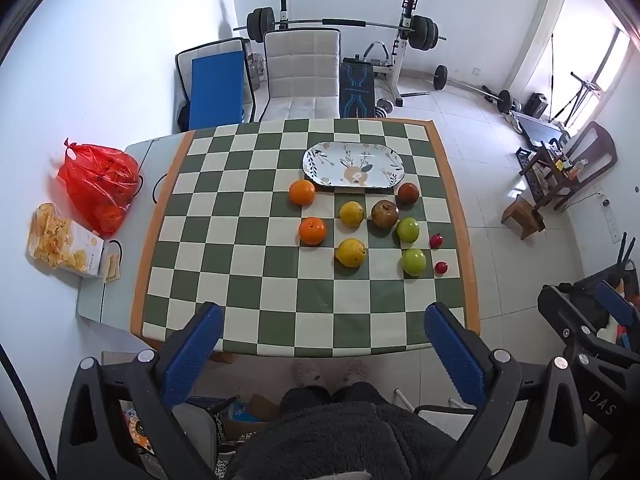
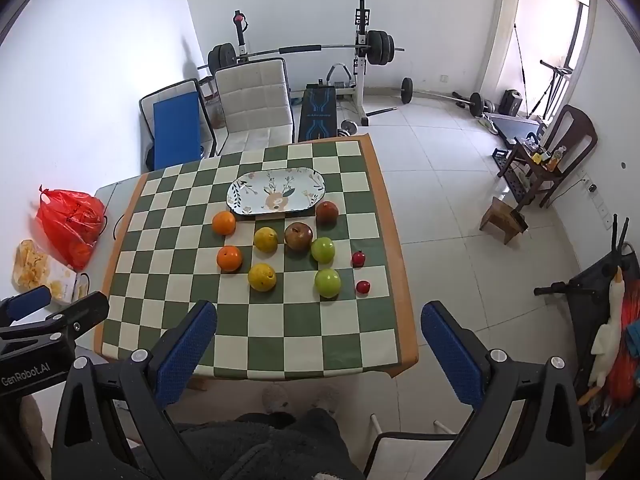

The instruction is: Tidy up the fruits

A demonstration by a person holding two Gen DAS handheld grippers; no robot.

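Note:
Fruits lie on a green-and-cream checkered tablecloth (image 1: 240, 240): two oranges (image 1: 302, 192) (image 1: 312, 231), two yellow fruits (image 1: 351, 213) (image 1: 351, 252), a brown apple (image 1: 385, 214), a dark red apple (image 1: 408, 193), two green apples (image 1: 408, 229) (image 1: 413, 261) and two small red fruits (image 1: 436, 240) (image 1: 441, 267). An empty floral oval plate (image 1: 320, 152) sits behind them. My left gripper (image 1: 322, 354) is open and empty, high above the table's near edge. My right gripper (image 2: 318, 354) is open and empty too, to its right. The same fruits and plate (image 2: 240, 190) show in the right wrist view.
A red plastic bag (image 1: 98, 184) and a box of chips (image 1: 60, 242) lie on the bare table left of the cloth. A padded chair (image 1: 302, 72) stands behind the table, gym equipment (image 1: 344, 24) beyond. The person's legs and slippers (image 1: 332, 372) are below the near edge.

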